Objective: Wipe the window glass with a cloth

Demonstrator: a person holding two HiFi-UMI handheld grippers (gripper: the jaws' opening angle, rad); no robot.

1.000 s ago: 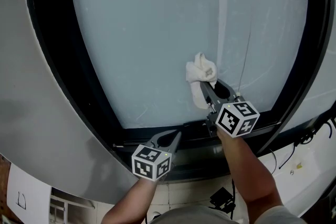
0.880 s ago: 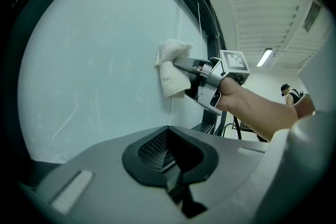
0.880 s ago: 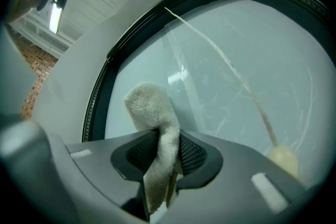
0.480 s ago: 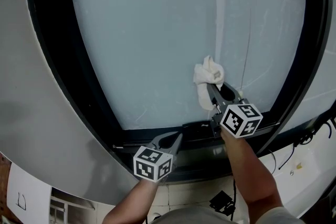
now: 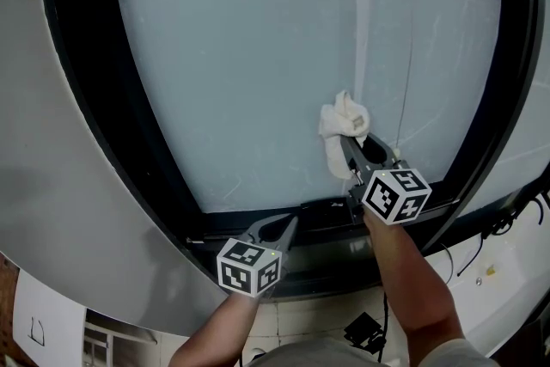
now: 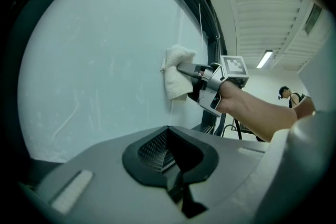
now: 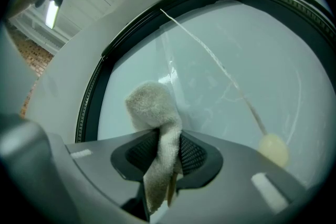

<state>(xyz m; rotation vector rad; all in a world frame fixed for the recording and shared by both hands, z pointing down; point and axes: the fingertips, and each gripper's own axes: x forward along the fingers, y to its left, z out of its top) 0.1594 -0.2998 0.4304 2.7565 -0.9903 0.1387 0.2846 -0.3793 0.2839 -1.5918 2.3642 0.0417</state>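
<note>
A frosted window glass (image 5: 258,73) fills a black frame (image 5: 94,90). My right gripper (image 5: 348,146) is shut on a white cloth (image 5: 342,126) and presses its bunched end against the lower right part of the glass. The cloth (image 7: 156,128) hangs down between the right jaws, and from the left gripper view the cloth (image 6: 176,78) lies flat against the pane. My left gripper (image 5: 288,223) is shut and empty, held low by the bottom of the frame, to the left of and below the cloth.
A thin pull cord (image 5: 404,39) hangs down the right side of the glass, ending in a small knob (image 7: 273,148). A grey wall (image 5: 51,185) lies left of the frame. Black cables (image 5: 507,223) trail at the lower right.
My right gripper has slid the cloth a little to the right along the glass over the last second, then nearly stopped. The left gripper has stayed in place.
</note>
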